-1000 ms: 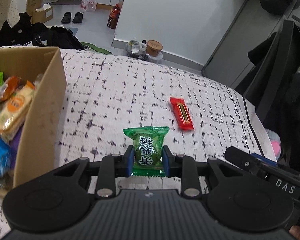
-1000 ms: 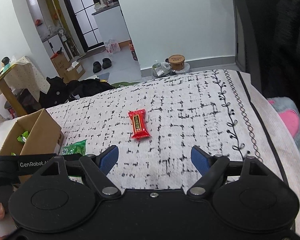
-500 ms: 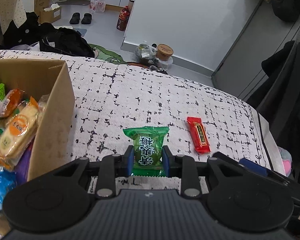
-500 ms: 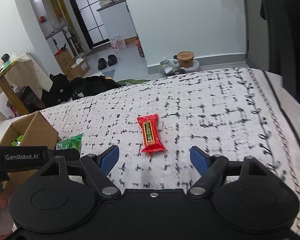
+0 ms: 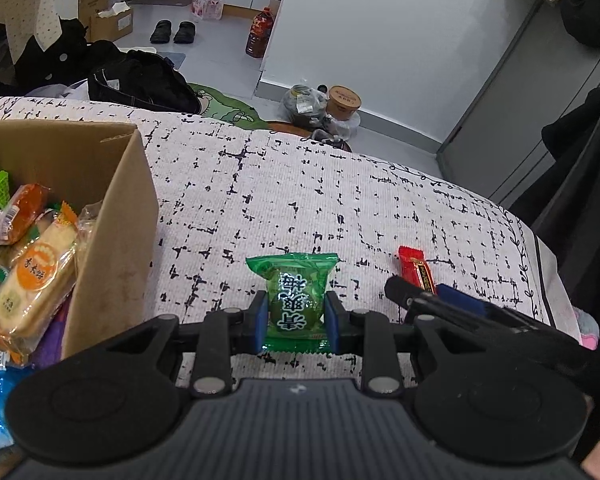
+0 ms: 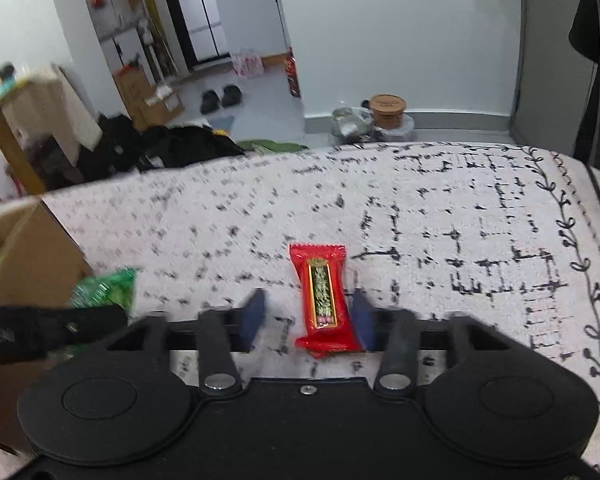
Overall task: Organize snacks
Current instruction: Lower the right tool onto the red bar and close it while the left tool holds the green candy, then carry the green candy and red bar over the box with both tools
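My left gripper (image 5: 296, 320) is shut on a green snack packet (image 5: 296, 300), held just above the black-and-white patterned cloth (image 5: 260, 208). To its left stands an open cardboard box (image 5: 112, 240) holding several snack packets (image 5: 32, 268). In the right wrist view, a red snack bar (image 6: 322, 296) lies on the cloth between the jaws of my right gripper (image 6: 306, 318), which are closing. The right pad is at the wrapper's edge and the left pad still stands apart from it. The red snack bar (image 5: 416, 270) also shows in the left wrist view, right of the green packet.
The cardboard box (image 6: 20, 256) sits at the left edge of the right wrist view. The cloth's right border (image 6: 580, 240) drops off beside dark hanging clothes. Beyond the far edge lie black bags (image 5: 140, 80), a paper cup (image 5: 342, 100) and shoes (image 5: 172, 32) on the floor.
My right gripper has moved forward and down over the red bar, and its jaws have narrowed around it. My left gripper has shifted toward the box, still holding the green packet.
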`<state>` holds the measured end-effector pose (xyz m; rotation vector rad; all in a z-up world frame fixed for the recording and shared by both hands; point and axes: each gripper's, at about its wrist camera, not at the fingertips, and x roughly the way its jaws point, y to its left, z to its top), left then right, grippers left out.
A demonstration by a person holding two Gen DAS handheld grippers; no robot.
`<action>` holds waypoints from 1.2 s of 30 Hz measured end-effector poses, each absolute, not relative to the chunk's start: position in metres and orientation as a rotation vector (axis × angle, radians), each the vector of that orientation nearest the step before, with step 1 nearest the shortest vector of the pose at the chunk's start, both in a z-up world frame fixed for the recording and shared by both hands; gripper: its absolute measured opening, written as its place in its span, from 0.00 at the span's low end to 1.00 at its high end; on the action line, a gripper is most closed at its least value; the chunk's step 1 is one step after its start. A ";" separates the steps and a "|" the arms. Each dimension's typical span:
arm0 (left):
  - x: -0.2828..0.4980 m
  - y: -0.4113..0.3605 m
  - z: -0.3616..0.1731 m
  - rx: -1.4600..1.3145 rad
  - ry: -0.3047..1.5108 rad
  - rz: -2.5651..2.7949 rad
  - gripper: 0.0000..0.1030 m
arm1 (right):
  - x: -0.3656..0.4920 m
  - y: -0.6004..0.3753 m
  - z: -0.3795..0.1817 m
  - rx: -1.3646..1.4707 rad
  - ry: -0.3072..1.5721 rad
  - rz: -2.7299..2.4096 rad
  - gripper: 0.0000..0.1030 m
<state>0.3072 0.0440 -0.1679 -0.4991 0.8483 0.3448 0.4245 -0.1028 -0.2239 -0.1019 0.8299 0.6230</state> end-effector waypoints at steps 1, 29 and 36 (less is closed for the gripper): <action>0.307 0.044 -0.168 -0.500 0.847 0.346 0.27 | 0.423 -0.103 -0.224 -0.113 0.837 0.613 0.22; 0.262 0.055 -0.097 -0.493 0.689 0.356 0.27 | 0.380 -0.121 -0.137 0.117 0.709 0.691 0.19; 0.250 0.066 -0.073 -0.493 0.637 0.362 0.27 | 0.372 -0.108 -0.118 0.123 0.652 0.752 0.19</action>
